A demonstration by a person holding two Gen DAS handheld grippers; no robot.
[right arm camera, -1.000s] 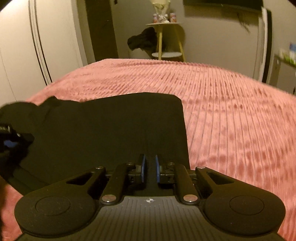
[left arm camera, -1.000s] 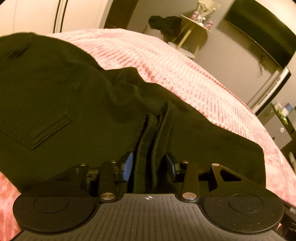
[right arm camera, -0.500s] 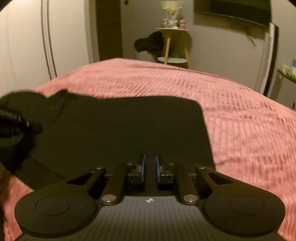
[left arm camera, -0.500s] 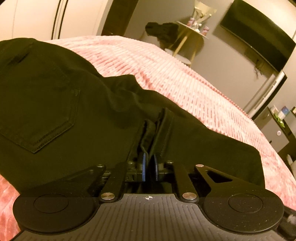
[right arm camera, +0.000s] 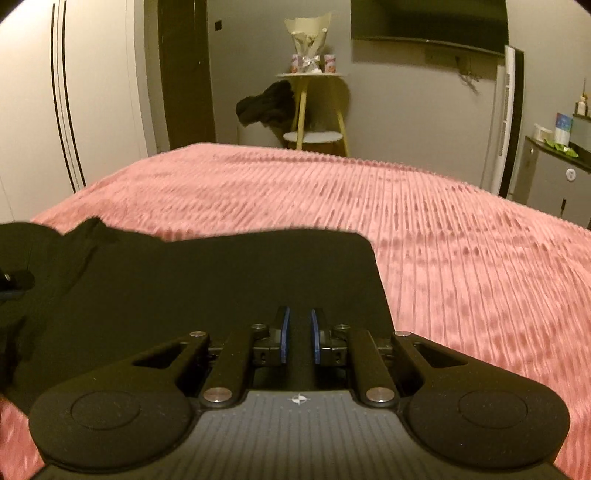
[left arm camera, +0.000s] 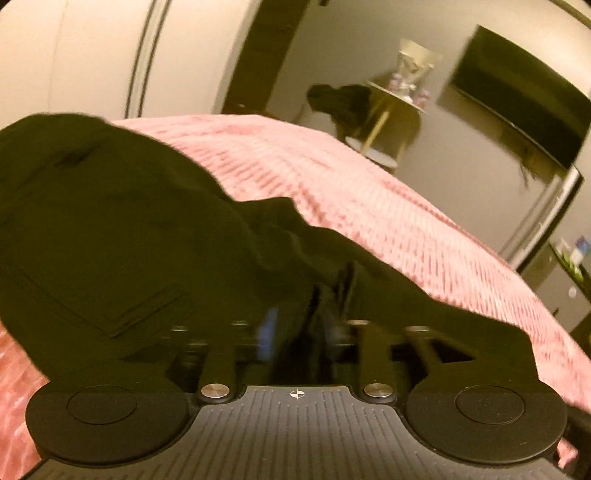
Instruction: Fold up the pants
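Black pants lie on a pink ribbed bedspread, with a back pocket facing up at the left. My left gripper sits at the near edge of the pants, blurred; its jaws are opening, and a bunched fold of the black cloth stands between them. In the right wrist view a flat leg of the pants stretches away over the bedspread. My right gripper is shut on the near edge of that leg, with dark cloth between its blue pads.
Past the far end of the bed stands a small yellow-legged side table with a bouquet, and a dark garment hangs beside it. A television is on the far wall, a white wardrobe at the left, a low cabinet at the right.
My left gripper closed on the fold of cloth half a second ago and its pads have now spread apart again. Both views have tipped slightly upward. The right gripper stays shut.
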